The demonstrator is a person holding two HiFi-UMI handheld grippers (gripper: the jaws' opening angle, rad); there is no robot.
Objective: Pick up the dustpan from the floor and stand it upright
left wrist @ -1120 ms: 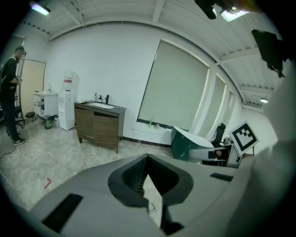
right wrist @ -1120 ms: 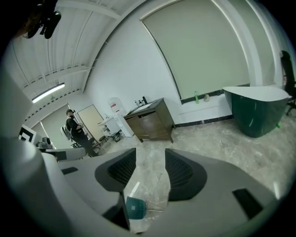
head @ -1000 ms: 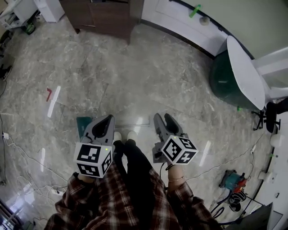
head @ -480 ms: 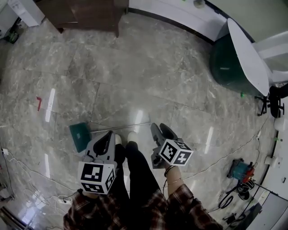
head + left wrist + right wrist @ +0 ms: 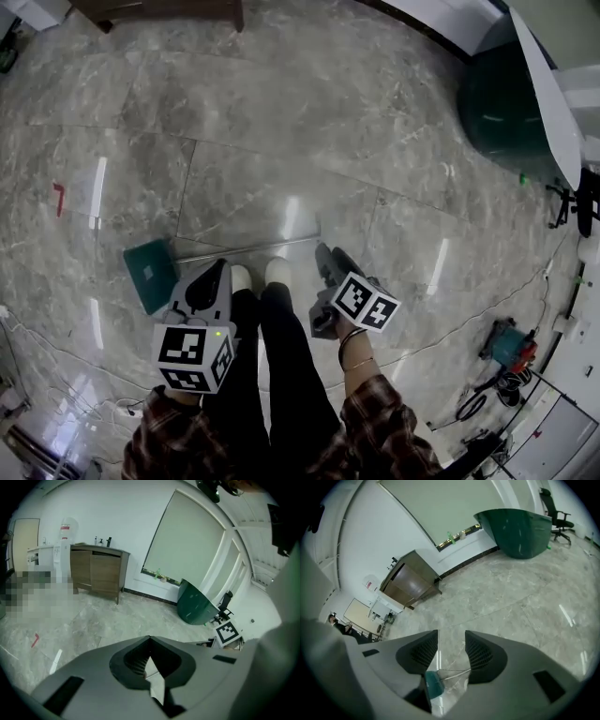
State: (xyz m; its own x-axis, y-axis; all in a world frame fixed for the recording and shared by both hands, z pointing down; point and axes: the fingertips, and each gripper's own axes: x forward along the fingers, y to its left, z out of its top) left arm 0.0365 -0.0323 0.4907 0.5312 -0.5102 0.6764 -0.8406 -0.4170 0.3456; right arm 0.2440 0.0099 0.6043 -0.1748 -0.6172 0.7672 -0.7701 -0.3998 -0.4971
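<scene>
The green dustpan [image 5: 150,274] lies flat on the marble floor, and its long metal handle [image 5: 248,248] runs right toward my feet. My left gripper [image 5: 221,267] hovers just right of the pan. In the left gripper view its jaws [image 5: 150,639] meet at the tips, shut on nothing. My right gripper [image 5: 329,254] hangs near the handle's far end. Its jaws [image 5: 451,637] stand open, and the dustpan [image 5: 432,684] and its handle [image 5: 454,674] show on the floor below the gap.
The person's white shoes [image 5: 241,277] stand just behind the handle. A dark green round table with a white top [image 5: 511,98] is at the upper right, and a wooden cabinet [image 5: 97,572] stands by the far wall. A red tape mark [image 5: 59,199] and cables [image 5: 469,314] lie on the floor.
The head view has tipped down and forward. The dustpan, half hidden behind the left gripper before, now shows whole to its left. Both grippers keep the same jaw positions.
</scene>
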